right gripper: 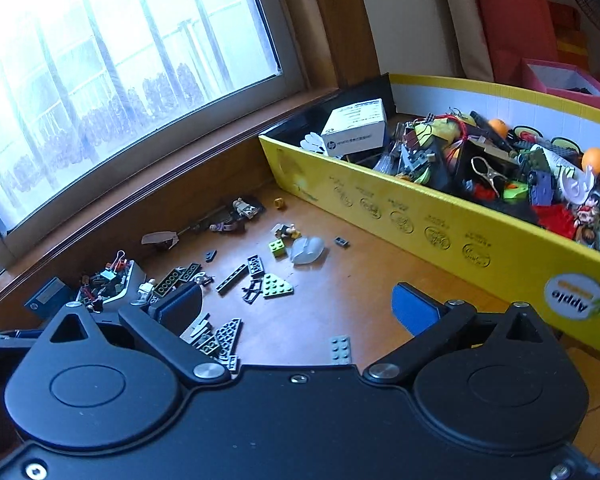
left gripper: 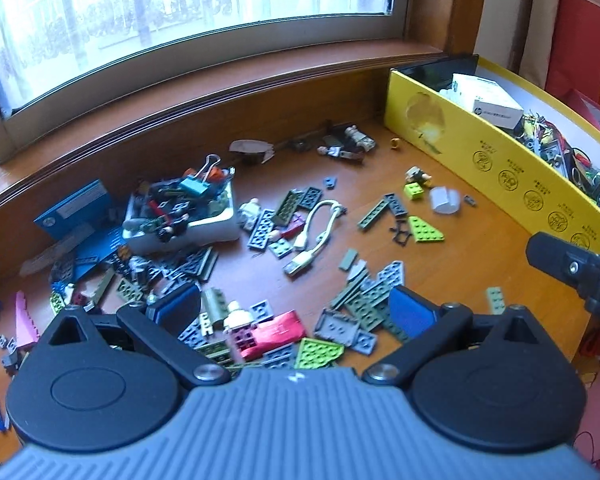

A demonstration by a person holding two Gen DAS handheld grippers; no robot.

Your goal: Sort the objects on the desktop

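2 grippers hang over a wooden desk (right gripper: pixel 340 300) strewn with toy bricks, both with fingers spread wide and holding nothing.

Largest item: a yellow cardboard box (right gripper: pixel 452 216) at 2 o'clock in the right wrist view, packed with mixed clutter. A white carton (right gripper: pixel 356 128) sits in its far corner, and 2 orange balls lie among the contents nearer the right edge.

Next in size: a white tray (left gripper: pixel 196 224) at 10 o'clock in the left wrist view, heaped with small parts and topped by a binder clip (left gripper: pixel 204 172). A blue box (left gripper: pixel 72 208) lies just beside it at 9 o'clock.

The left gripper (left gripper: pixel 296 312) is positioned above a dense pile of grey and green plates. A red foil-like piece (left gripper: pixel 276 334) and a white minifigure (left gripper: pixel 238 316) lie between its fingers, untouched.

The right gripper (right gripper: pixel 296 308) is positioned above bare wood, with a small grey plate (right gripper: pixel 340 348) lying near its base.

Smaller items at the centre of the left wrist view:
- a white USB cable (left gripper: pixel 316 232), looped;
- a lime wedge plate (left gripper: pixel 424 230) at 2 o'clock of the cable;
- a translucent cap (left gripper: pixel 444 200) near the yellow wall;
- a lime brick (left gripper: pixel 413 191) touching or just beside that cap's left.
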